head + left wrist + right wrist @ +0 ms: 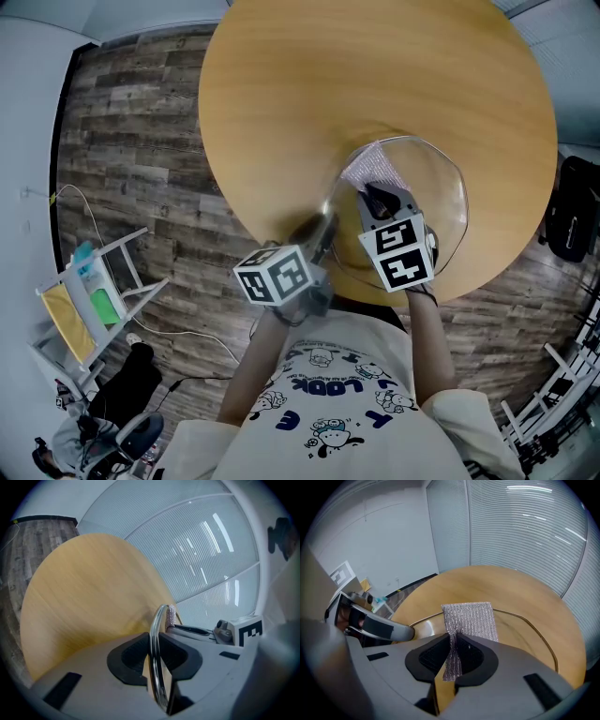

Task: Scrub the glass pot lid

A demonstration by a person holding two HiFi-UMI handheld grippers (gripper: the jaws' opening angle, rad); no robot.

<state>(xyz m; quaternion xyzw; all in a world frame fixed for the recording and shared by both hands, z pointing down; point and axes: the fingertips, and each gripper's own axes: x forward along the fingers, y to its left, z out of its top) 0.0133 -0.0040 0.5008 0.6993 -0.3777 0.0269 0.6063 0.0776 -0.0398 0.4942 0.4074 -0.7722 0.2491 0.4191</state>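
The glass pot lid (441, 187) with a metal rim is held tilted over the near edge of the round wooden table (375, 84). My left gripper (323, 246) is shut on the lid's rim (157, 648), which stands edge-on between the jaws. My right gripper (373, 195) is shut on a silvery scrub cloth (373, 169), pressed flat against the lid's glass (525, 630). In the right gripper view the cloth (469, 620) spreads above the jaws, with the left gripper (401, 631) at the lid's left rim.
The wood-plank floor (131, 141) surrounds the table. A small white rack (94, 300) with yellow and green items stands at the left. A black bag (572, 211) lies at the right edge. Blinds (206, 536) cover the window behind.
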